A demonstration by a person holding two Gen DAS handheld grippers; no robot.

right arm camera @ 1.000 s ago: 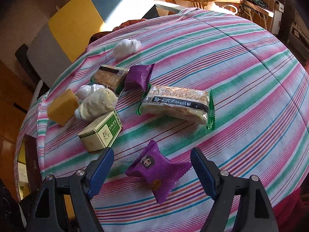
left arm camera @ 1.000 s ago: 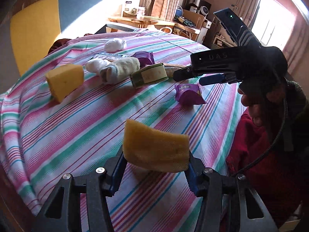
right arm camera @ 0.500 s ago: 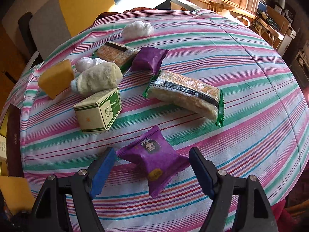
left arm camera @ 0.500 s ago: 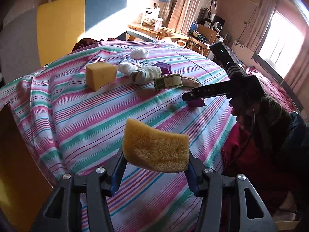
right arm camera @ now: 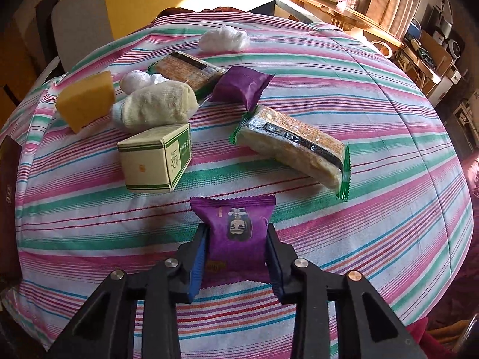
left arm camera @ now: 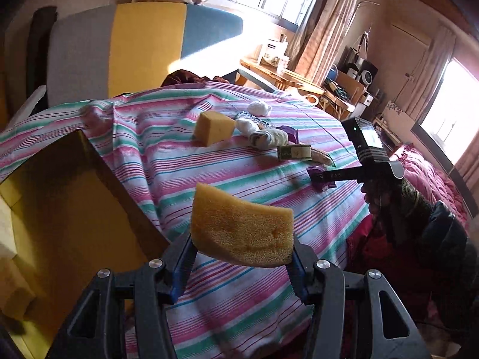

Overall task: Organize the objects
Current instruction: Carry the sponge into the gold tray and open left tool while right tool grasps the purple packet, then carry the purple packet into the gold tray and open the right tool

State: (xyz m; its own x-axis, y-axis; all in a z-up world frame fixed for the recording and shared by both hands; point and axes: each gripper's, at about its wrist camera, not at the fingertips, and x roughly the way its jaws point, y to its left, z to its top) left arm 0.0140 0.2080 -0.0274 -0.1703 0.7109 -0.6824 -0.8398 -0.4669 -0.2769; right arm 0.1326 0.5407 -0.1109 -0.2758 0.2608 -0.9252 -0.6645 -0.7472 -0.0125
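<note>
A: Left tool [left arm camera: 241, 264] clamped on yellow sponge [left arm camera: 242, 230], lifted off the striped table [left arm camera: 167, 161] beside the yellow box [left arm camera: 60, 209]; probably bound there.

B: Right tool [right arm camera: 236, 261] closing around purple packet [right arm camera: 235, 233], pads touching; packet lying on table, ready for sorting.

Your left wrist camera sits farther back, facing across the striped table [left arm camera: 209, 167] toward 1 o'clock. Your right wrist camera looks steeply down, close. The 2 views share the green box [left arm camera: 292, 151] [right arm camera: 155, 158] cluster.
</note>
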